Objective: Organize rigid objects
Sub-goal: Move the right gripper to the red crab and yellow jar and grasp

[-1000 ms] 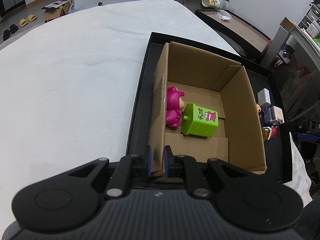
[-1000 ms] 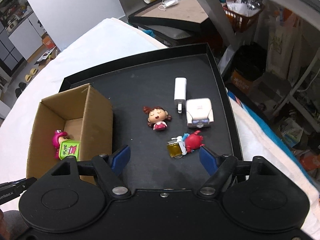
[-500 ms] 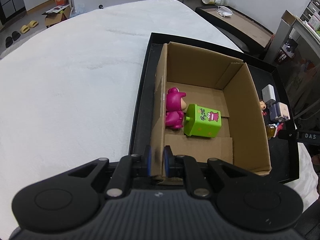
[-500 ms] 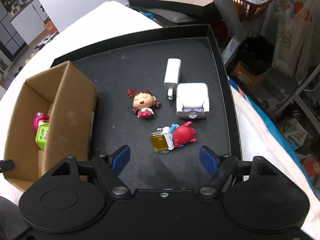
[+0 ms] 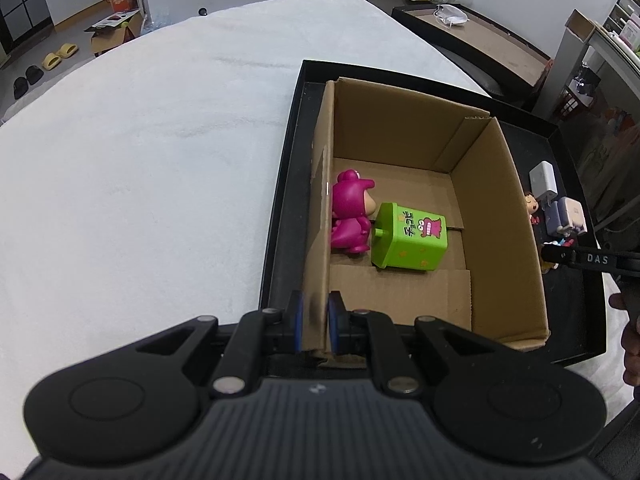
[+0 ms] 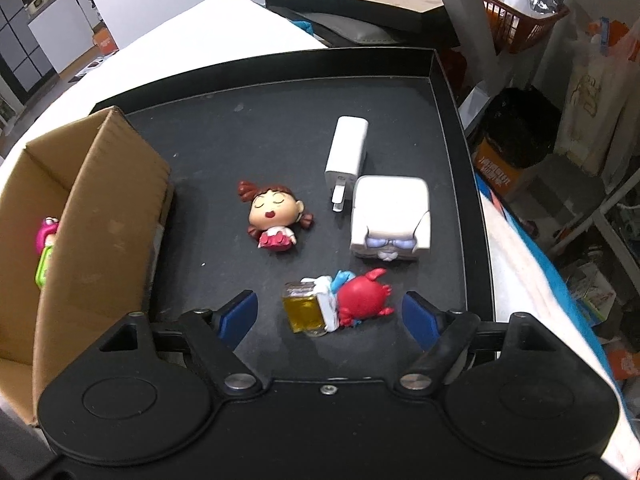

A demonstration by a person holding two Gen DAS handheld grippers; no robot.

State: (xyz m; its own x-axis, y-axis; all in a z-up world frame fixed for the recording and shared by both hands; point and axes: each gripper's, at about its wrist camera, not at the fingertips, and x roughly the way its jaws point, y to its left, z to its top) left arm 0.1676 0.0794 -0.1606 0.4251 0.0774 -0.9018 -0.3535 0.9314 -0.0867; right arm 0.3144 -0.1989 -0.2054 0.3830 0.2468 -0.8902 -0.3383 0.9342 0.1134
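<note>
Right now we have the left gripper [image 5: 313,320] clamped on the near corner wall of the cardboard box [image 5: 494,216], its pads squeezing the cardboard between them, so the box is steadied on the black tray [image 6: 280,96]. Inside the box, against that same wall, lie a pink figure [image 5: 352,216] and a green toy bin [image 5: 408,238] touching each other.

Our right gripper [image 6: 332,314] hangs over the tray to the right of the box with its jaws spread wide; they have just been opening further, and nothing is pressed between them. The red crab toy [image 6: 362,298] with its yellow block [image 6: 303,312] lies between the fingertips on the tray floor, not yet gripped. Farther from the box lie a sleeping-face doll [image 6: 274,216], a white cube figure [image 6: 390,216] and a white charger [image 6: 347,148], the charger's prong end just beside the cube.

We judge the next step to be closing on the crab toy and carrying it to the box. What worries us:
- The toy is lumpy and lies sideways; pads closing on the round red body could squeeze it out, or catch only the yellow block so that it swings loose.
- Coming down too steeply, the fingertips could hit the tray floor and push the toy away.
- On the way to the box, the load could clip its near wall; with one corner pinched, the box could twist or tip.
</note>
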